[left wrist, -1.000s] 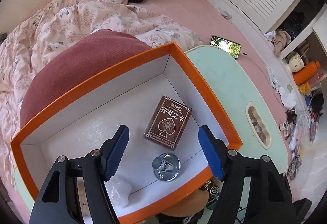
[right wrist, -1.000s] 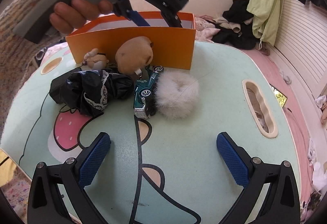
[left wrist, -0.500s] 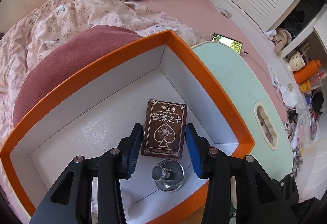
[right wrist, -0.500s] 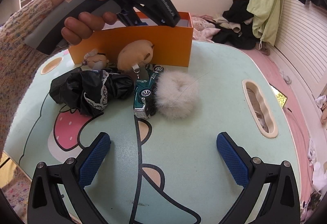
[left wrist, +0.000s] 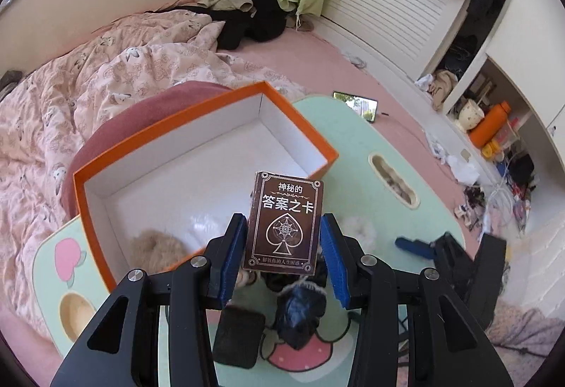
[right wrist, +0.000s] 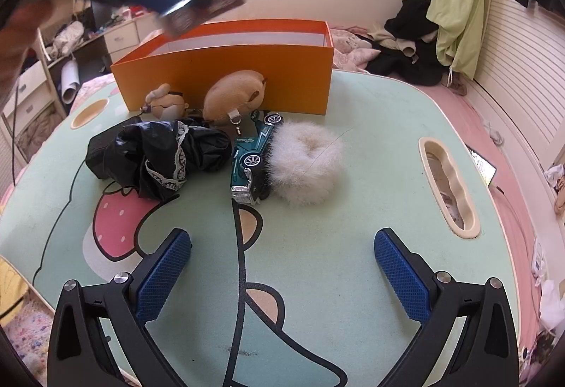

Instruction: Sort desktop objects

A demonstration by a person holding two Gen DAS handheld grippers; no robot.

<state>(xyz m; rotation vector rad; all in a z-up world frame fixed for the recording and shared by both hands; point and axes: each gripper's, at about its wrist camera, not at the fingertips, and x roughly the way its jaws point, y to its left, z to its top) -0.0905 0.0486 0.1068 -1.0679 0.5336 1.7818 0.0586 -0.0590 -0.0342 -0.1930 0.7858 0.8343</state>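
Card box "答案之卡" (left wrist: 283, 227) lifted from orange box (left wrist: 300, 125) | left gripper (left wrist: 282, 254) clamps it | right gripper (right wrist: 282, 272) wide, empty

Read on the brown card box (left wrist: 284, 222), white on its front face: "神秘的" at the top, "答案之卡" larger beneath, above a spade emblem. A small line along the bottom edge too fine to make out with certainty. White lettering on the side of the teal toy car (right wrist: 251, 154), unreadable.

The brown card box (left wrist: 284, 222), spade emblem facing out, is held upright, apparently above the orange box (left wrist: 197, 125).
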